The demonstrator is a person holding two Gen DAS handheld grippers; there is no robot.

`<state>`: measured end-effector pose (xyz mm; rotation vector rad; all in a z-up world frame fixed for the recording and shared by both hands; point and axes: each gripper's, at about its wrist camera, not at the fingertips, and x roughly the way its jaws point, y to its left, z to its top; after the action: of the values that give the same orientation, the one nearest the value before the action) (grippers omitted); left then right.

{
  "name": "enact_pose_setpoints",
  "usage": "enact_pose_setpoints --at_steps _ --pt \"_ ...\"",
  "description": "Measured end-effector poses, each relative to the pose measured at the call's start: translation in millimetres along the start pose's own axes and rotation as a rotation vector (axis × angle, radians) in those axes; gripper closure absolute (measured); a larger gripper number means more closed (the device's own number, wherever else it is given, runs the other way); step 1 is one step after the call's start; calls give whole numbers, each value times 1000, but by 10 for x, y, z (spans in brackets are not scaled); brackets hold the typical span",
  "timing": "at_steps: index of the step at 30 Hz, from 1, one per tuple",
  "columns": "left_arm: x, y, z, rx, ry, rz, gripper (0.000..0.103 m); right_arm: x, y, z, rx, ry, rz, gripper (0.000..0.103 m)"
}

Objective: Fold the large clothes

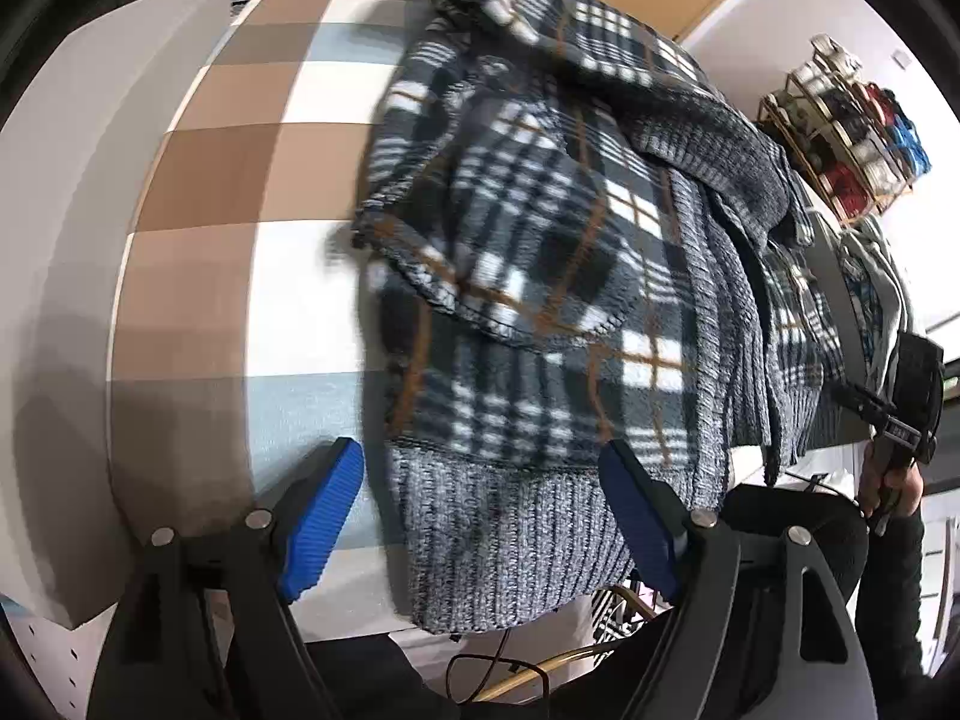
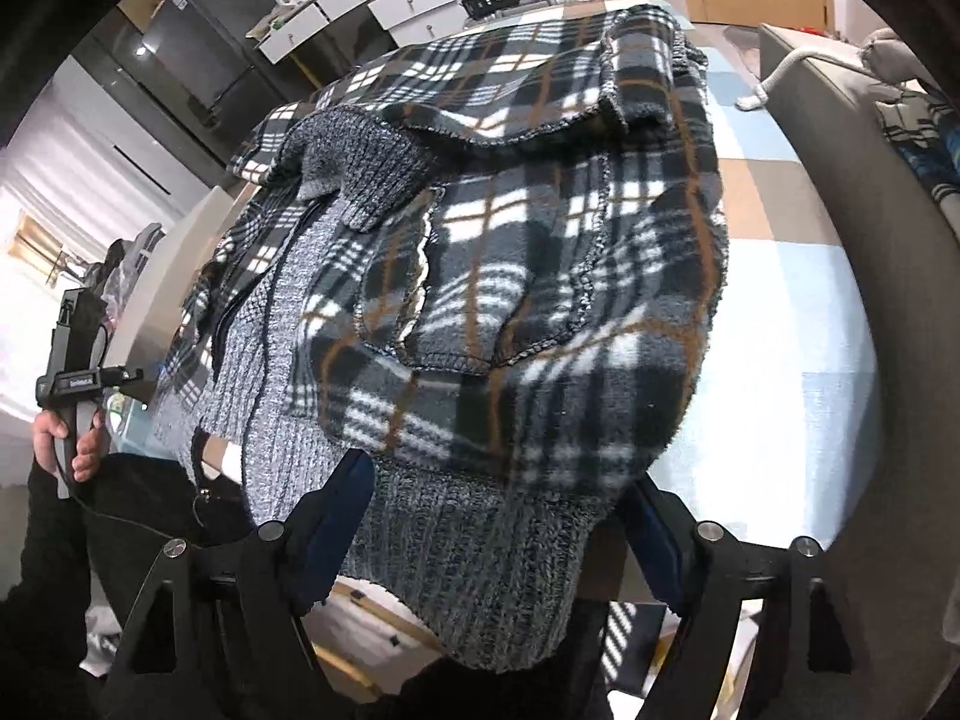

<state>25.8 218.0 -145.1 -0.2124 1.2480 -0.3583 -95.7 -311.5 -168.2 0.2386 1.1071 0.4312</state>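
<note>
Plaid fleece, dark grey with white and tan lines, made up the jacket [image 1: 540,252] that lay bunched on a checked brown, white and pale-blue tablecloth [image 1: 240,180] in the left wrist view. Its grey ribbed hem [image 1: 498,540] hung over the table's near edge at six o'clock, between the spread blue-padded fingers [image 1: 324,516] of the left gripper [image 1: 486,516], which clamped nothing. At three o'clock a shelf of shoes [image 1: 852,132] stood against the wall, and below it, near four o'clock, the other handheld device showed in the person's fist.

From the right wrist view, the jacket [image 2: 510,276] filled the centre, its hem [image 2: 480,558] again draped at six o'clock between the parted fingers of the right gripper [image 2: 498,546]. White drawers [image 2: 384,6] stood at eleven o'clock, a grey sofa [image 2: 870,192] at three.
</note>
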Motion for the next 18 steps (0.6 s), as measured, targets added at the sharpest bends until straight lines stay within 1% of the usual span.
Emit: enact_pose_setpoints --at_steps 2,3,4,5,6,7,8,9,10,12,15,17,18 --pt "13 -6 13 1 14 -23 43 -2 -21 -3 7 -3 27 22" --pt "22 2 20 -7 25 -44 58 -6 -40 -8 12 -4 42 21" --pt "37 10 19 -20 44 -78 66 -10 -75 -13 28 -5 79 21" --pt "54 23 22 -34 57 -108 67 -14 -119 -15 50 -8 119 19" --pt "61 26 26 -39 59 -119 73 -14 -151 -19 68 -9 149 19" --pt "61 36 29 -45 55 -130 83 -11 -204 -24 95 -8 200 19" --pt "60 48 30 -54 55 -146 87 -6 -252 -31 118 -5 246 19" --pt "46 73 32 -74 51 -190 90 -1 -272 -36 129 -3 271 19" --pt "25 101 22 -97 44 -237 90 8 -301 -44 144 2 305 19" --pt "-9 160 11 -131 33 -303 90 20 -334 -60 166 9 353 19" --pt "-3 215 -12 -168 26 -364 90 44 -390 -93 205 15 419 19" --pt "34 227 -6 -187 35 -389 90 77 -411 -128 233 10 476 19" --pt "51 220 -5 -194 37 -403 90 79 -406 -144 239 12 491 19"
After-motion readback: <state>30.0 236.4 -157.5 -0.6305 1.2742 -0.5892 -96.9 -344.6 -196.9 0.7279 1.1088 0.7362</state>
